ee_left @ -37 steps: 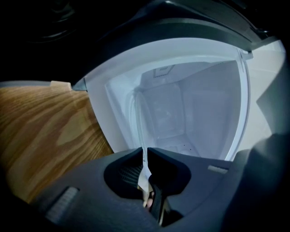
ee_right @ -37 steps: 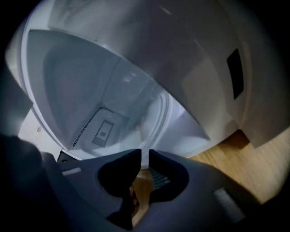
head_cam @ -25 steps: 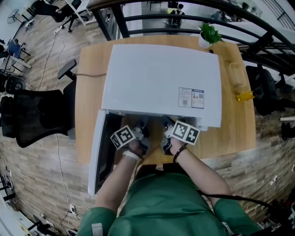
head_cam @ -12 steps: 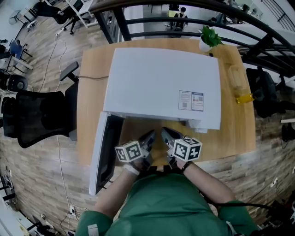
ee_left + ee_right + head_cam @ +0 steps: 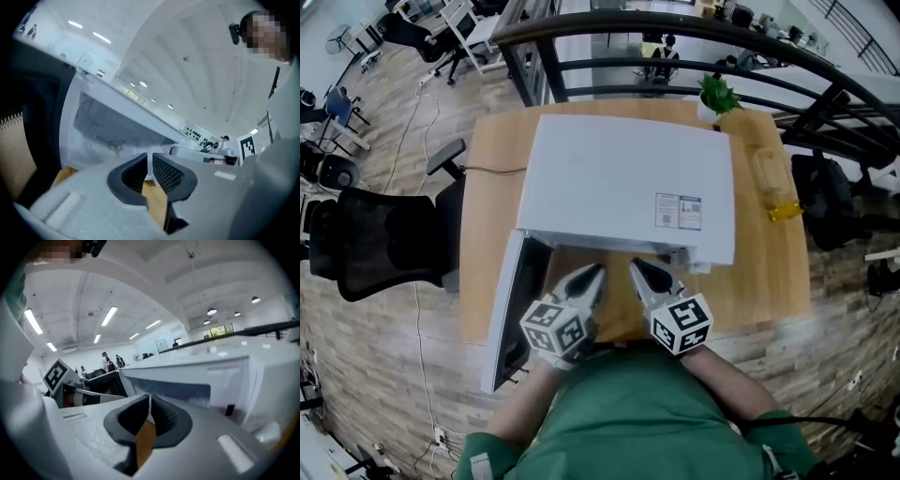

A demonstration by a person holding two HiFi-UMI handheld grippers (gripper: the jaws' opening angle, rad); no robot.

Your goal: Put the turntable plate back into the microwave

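Note:
The white microwave [image 5: 628,178] stands on a wooden table [image 5: 487,187] with its door [image 5: 511,309] swung open to the left. Both grippers hang in front of the opening, outside the cavity. My left gripper [image 5: 593,273] is shut with nothing between its pads [image 5: 136,171]. My right gripper [image 5: 636,267] has just been closing and is also shut and holds nothing [image 5: 149,401]. In the left gripper view the cavity [image 5: 117,126] is blurred; a pale glassy shape with a small hub [image 5: 115,147] lies on its floor. I cannot tell for sure that this is the turntable plate.
A small potted plant [image 5: 717,94] stands at the table's back right corner, and a clear holder with a yellow end [image 5: 773,202] lies along its right edge. A black office chair [image 5: 384,244] is at the left. A dark railing [image 5: 694,37] runs behind the table.
Both grippers have drawn back from the microwave's opening, risen towards the head camera and rolled, so their marker cubes now look bigger and sit lower in the head view.

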